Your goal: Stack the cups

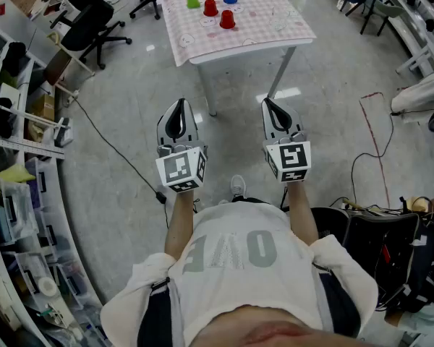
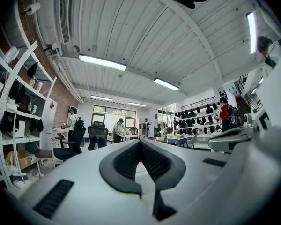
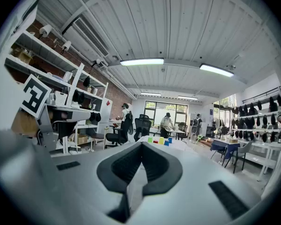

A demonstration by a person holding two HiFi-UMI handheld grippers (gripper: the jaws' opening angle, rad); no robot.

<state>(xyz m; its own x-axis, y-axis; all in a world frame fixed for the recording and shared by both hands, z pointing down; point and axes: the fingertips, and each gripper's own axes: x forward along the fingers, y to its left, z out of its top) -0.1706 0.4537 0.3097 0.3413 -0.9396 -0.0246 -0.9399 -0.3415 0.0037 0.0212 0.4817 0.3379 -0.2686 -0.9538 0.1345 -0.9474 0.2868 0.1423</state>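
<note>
Closest in, the person holds the left tool (image 1: pixel 179 105) and the right tool (image 1: pixel 269 104) side by side at waist height, both about level. Each has its jaws pressed together with nothing between them. Beyond them lies bare grey floor (image 1: pixel 130 107). Farther off stands the counter (image 1: pixel 275 20) under a pink checked cloth. The cups (image 1: pixel 227 19) sit on it unstacked, well apart from both tools: two red, one green, one yellow and two blue.
</note>
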